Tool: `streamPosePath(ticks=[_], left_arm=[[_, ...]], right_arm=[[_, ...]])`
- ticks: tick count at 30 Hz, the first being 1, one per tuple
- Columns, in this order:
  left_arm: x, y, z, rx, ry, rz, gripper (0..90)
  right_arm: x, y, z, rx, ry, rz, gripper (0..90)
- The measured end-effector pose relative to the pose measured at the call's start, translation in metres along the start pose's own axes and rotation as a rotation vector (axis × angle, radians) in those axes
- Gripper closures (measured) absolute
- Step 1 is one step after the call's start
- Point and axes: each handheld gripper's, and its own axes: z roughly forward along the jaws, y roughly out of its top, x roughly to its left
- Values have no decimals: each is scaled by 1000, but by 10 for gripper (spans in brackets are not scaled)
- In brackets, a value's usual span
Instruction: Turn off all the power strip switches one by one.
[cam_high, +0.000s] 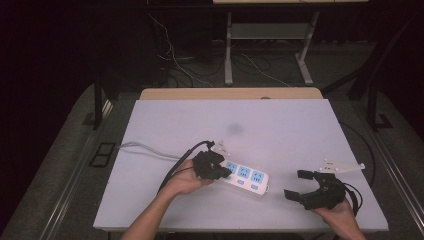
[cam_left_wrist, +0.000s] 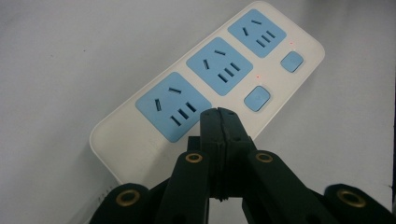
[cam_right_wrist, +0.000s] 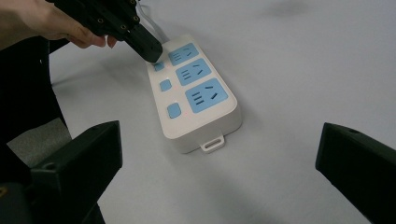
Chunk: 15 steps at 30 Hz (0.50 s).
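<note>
Left gripper: jaws pressed flat together, nothing between them. In its own view the closed tip sits over the near end of the power strip, at the edge of the nearest blue socket and in line with the row of blue switches. In the right gripper view the same tip comes down at a slant onto the first switch of that row; it looks to be touching the switch, though actual contact can't be confirmed. The left hand wraps the gripper body from the strip's cord end.

Strip: white, three blue sockets, one small blue switch beside each. Two tiny red lights show by the two farther switches in the left gripper view. It lies flat on the table, slightly skewed, a little left of centre and toward the near edge. A grey cord runs from its left end off the table's left side. A hanging tab sticks out from the end that faces the right gripper.

Right gripper: jaws spread wide, holding nothing. It is on the right near part of the table, well apart from the strip, pointing left toward it, held in the right hand.

Table top: plain pale sheet with a faint dark smudge behind the strip.
</note>
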Motion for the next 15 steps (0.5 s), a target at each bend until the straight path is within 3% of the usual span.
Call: streamPosePath(ticks=[15], left_arm=[[3, -3, 3, -9, -17, -18, 894]], right_arm=[[0, 0, 1, 0, 1, -4, 3]])
